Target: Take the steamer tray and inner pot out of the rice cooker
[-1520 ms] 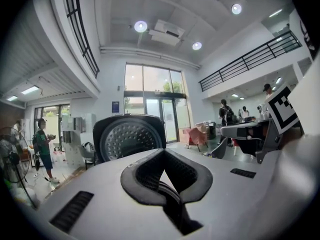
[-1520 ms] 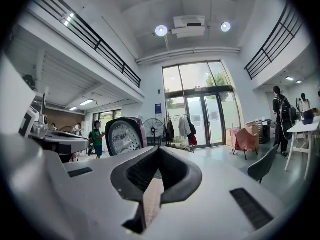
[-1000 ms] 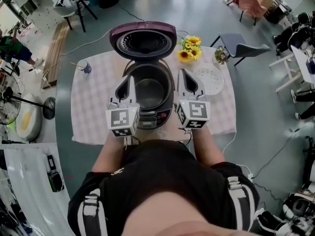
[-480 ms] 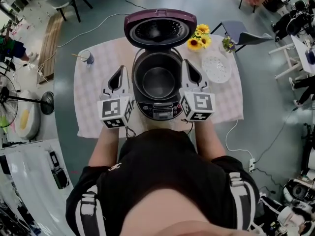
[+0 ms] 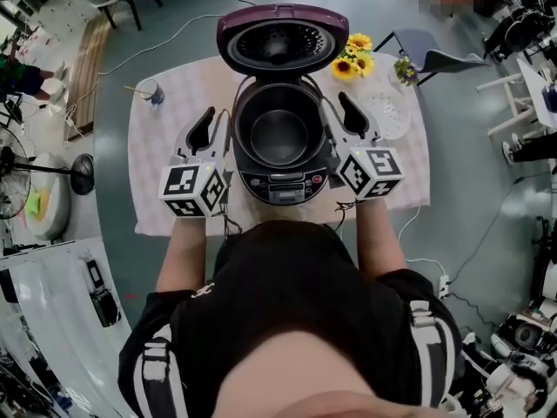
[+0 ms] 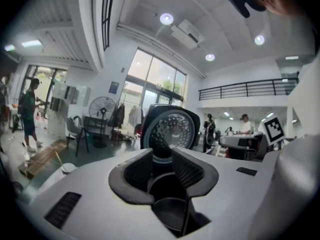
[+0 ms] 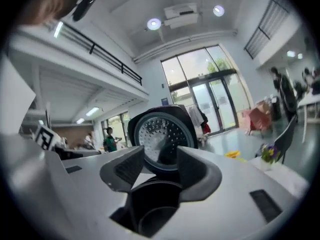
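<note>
The rice cooker point(image 5: 280, 179) stands on the checked cloth with its purple lid point(image 5: 277, 40) swung up. Its dark inner pot point(image 5: 278, 136) sits inside. A white perforated steamer tray point(image 5: 389, 116) lies on the cloth to the right. My left gripper point(image 5: 209, 118) is beside the cooker's left flank and my right gripper point(image 5: 345, 104) beside its right flank. Both sets of jaws are opening. In the left gripper view, the left gripper point(image 6: 162, 156) shows a narrow gap with only the lid point(image 6: 169, 128) behind it. The right gripper point(image 7: 160, 166) shows a wider gap framing the lid point(image 7: 160, 131); nothing is pressed.
Yellow flowers point(image 5: 352, 55) and a small purple bunch point(image 5: 405, 71) stand behind the tray. A cup with a stick point(image 5: 152, 94) sits at the cloth's point(image 5: 157, 190) far left. A cable trails off the table's right front. A chair point(image 5: 431, 57) stands beyond the table.
Both grippers have slid out from the pot's rim to the cooker's sides. The head view has shifted, so the whole cooker and lid now sit in the middle.
</note>
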